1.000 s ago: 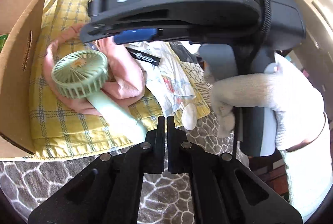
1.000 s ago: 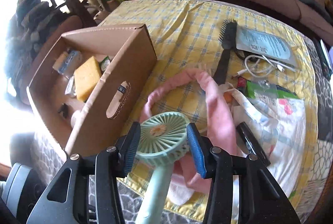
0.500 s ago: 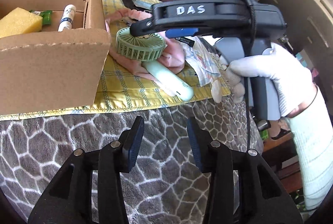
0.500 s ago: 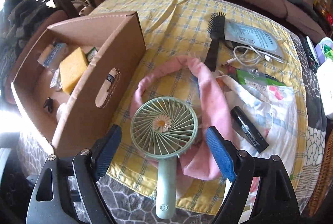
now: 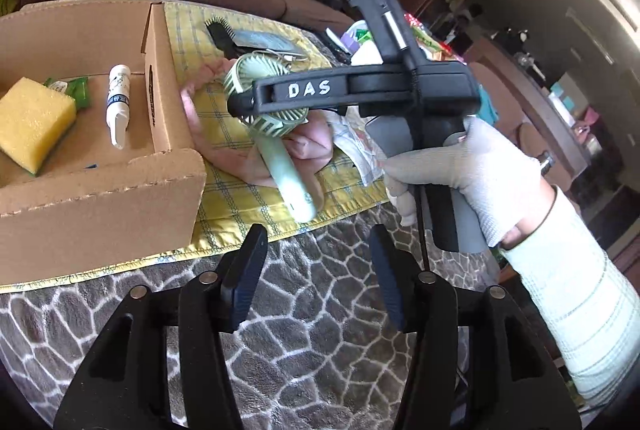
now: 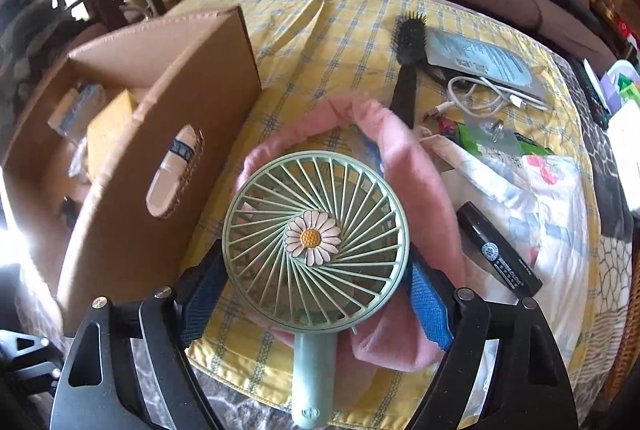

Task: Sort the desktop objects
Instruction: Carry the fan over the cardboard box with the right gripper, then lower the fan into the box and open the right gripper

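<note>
The left gripper is showing matte black skeletal arms with triangular cut-outs, round silver screw heads at the joints and dark blue ribbed pads on its fingers. The right gripper is wearing the same black frame and blue textured pads, its body lettered "DAS" in white, with a green light glowing and a thin black cable running down the grey handle. The hand is wearing a white knit glove, and a pale ribbed sleeve is covering the forearm

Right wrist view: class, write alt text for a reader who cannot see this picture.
A green handheld fan with a daisy centre lies on a pink headband, its round head between the right gripper's open jaws. A cardboard box stands to the left on the yellow checked cloth; a black hairbrush lies beyond.
</note>
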{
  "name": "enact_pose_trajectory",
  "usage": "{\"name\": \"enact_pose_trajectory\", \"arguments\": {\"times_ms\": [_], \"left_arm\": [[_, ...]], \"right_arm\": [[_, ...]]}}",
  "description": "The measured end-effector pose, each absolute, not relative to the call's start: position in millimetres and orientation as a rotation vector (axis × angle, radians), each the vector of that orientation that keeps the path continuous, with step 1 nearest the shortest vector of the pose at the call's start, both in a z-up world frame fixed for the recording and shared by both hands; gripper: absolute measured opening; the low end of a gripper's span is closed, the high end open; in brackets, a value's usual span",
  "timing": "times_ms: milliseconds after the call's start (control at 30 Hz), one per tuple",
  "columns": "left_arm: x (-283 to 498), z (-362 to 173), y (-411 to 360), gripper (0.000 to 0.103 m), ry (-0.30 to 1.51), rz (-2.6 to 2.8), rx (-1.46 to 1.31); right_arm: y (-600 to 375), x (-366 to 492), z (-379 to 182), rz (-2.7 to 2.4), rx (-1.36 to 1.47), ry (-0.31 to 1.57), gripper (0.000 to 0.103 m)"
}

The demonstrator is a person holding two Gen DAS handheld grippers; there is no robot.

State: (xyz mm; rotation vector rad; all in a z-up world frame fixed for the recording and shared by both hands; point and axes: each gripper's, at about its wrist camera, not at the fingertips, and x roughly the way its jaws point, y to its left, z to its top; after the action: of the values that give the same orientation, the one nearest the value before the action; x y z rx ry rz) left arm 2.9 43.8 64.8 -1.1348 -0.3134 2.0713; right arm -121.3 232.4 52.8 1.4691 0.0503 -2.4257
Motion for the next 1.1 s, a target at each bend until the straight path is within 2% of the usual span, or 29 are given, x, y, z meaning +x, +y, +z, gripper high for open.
{"name": "enact_pose_trajectory", "arguments": {"times_ms": [133, 333, 533, 667, 833, 1100], "left_arm": [[4, 78, 48, 0.06, -0.264, 2.136, -1.059], [-9, 110, 34, 0.06, -0.264, 2.228, -0.961], [-10, 147, 14, 0.065, -0.277, 2.225, -0.857], [-6, 161, -26, 0.065, -0.323, 2.224, -0.846], [-21, 168, -102, 0.065, -0.357, 2.298, -0.895], [-63, 149, -179, 0.065, -0.318, 2.379, -1.072]], "right_arm": [[251, -94, 93, -2.509, 1.293, -0.094, 0.085], [250, -54, 162, -2.566, 1.088, -0.148, 0.084], [217, -34, 225, -2.456, 1.034, -0.207, 0.085], [175, -36, 251, -2.418, 1.003, -0.161, 0.085], [116, -61, 242, -2.398, 1.037, -0.085, 0.085], [52, -124, 151, -2.383, 1.275, 0.023, 0.084]]}}
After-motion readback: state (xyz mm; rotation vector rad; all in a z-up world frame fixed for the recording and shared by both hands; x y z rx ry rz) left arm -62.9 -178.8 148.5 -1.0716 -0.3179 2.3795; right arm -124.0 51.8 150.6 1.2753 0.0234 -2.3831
